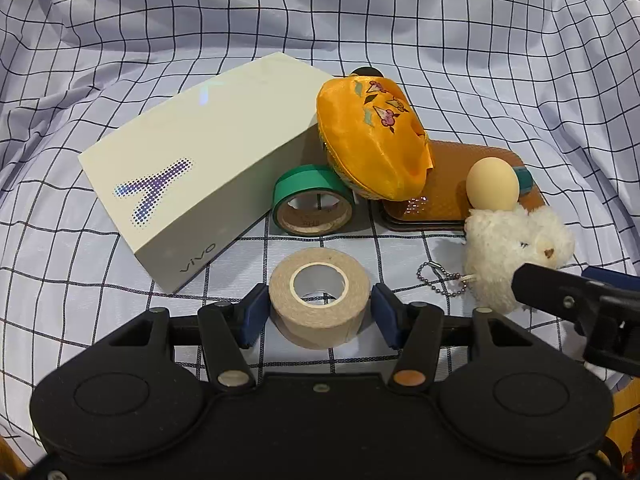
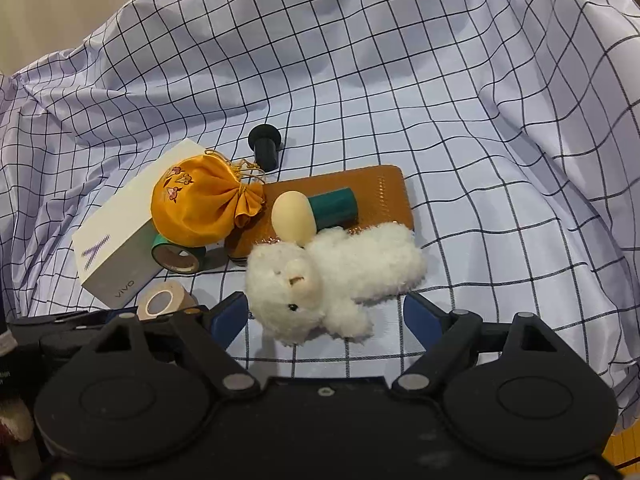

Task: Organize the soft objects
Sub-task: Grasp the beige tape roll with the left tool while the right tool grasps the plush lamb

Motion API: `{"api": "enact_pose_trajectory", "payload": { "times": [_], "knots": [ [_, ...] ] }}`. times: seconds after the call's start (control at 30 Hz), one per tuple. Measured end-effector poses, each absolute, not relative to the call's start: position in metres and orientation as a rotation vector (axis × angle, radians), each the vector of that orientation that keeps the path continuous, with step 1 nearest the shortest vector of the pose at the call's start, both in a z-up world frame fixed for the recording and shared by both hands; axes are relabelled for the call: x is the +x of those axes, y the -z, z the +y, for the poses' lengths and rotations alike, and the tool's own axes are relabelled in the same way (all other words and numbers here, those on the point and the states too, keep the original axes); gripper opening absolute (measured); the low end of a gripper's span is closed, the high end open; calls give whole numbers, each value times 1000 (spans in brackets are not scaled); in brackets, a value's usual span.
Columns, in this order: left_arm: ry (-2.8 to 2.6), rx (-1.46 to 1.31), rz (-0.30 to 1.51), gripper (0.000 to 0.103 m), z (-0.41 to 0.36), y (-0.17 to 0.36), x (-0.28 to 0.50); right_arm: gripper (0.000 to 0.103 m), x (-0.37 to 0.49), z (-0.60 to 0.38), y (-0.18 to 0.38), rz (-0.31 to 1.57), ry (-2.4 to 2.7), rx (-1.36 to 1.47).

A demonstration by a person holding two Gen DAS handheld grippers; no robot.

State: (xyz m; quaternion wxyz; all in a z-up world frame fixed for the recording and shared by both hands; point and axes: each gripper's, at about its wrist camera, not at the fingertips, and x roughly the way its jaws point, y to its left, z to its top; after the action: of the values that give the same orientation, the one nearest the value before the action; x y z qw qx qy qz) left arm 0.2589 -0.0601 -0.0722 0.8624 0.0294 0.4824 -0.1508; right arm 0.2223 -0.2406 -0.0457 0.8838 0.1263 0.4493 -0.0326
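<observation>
Left gripper (image 1: 320,307) fingers (image 1: 253,312) are clamped on the beige tape roll (image 1: 319,295), blue pads against both sides, roll sitting flat on the checked cloth (image 1: 480,40). Right gripper (image 2: 326,316) fingers (image 2: 418,318) are spread wide, nothing pinched; the white plush bear (image 2: 332,276) lies on its side between them, head near the left-side pad, right pad clear of it, contact on the left unclear. Bear has a ball chain (image 1: 438,278) trailing on the cloth toward the beige roll.

Just behind the beige roll: green tape roll (image 1: 314,204) on edge, leaning by the white phone box (image 1: 200,160), which lies flat at an angle. Orange drawstring pouch (image 2: 200,204) is propped on the green roll and against the box corner. Beside it, brown leather wallet (image 2: 384,188) flat on the cloth, with a cream egg-shaped item (image 2: 292,216) and a teal cylinder (image 2: 334,208) lying on it; bear's body overlaps the wallet's near edge. Farther back, small black knob-shaped part (image 2: 264,144) on the cloth. Cloth rumpled and heaped up behind everything.
</observation>
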Motion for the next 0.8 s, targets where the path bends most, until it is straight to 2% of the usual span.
{"api": "enact_pose_trajectory", "payload": {
  "times": [0.8],
  "knots": [
    [334, 57, 1014, 54, -58, 75, 260, 84, 247, -236, 58, 1000, 115, 277]
  ]
}}
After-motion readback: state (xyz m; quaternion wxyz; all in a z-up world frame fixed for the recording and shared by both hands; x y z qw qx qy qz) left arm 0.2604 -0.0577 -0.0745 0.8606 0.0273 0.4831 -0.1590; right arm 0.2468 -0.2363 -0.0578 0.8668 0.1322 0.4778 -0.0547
